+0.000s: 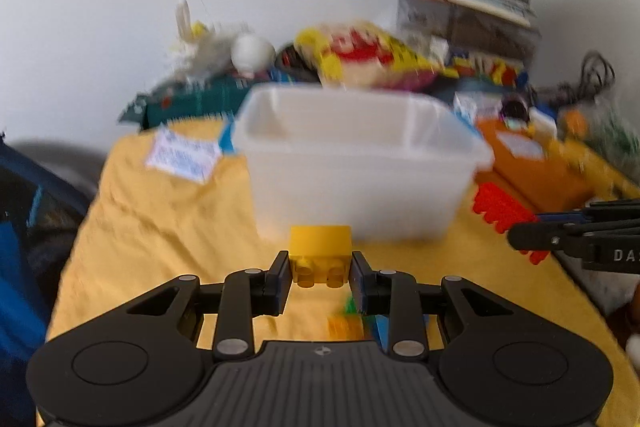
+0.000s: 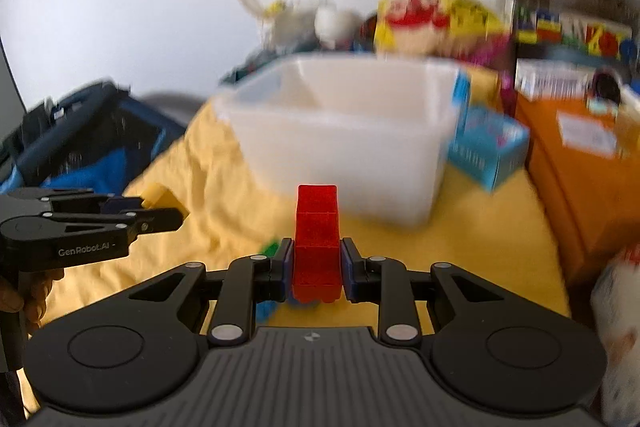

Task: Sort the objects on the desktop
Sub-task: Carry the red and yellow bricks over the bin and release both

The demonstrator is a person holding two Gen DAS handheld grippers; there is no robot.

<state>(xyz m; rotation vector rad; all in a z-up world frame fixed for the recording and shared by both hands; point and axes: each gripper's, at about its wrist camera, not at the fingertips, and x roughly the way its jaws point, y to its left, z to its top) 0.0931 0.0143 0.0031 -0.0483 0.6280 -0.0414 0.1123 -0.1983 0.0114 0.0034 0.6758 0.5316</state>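
Note:
My left gripper is shut on a yellow toy brick and holds it above the yellow cloth, just short of the white plastic bin. My right gripper is shut on a long red toy brick in front of the same bin. The left gripper with its yellow brick shows at the left of the right wrist view. The right gripper's fingers and the red brick show at the right of the left wrist view. The bin looks empty.
Loose green, orange and blue bricks lie on the yellow cloth under the grippers. A blue box stands right of the bin, an orange box further right. Toys and packets pile behind. A dark bag is at left.

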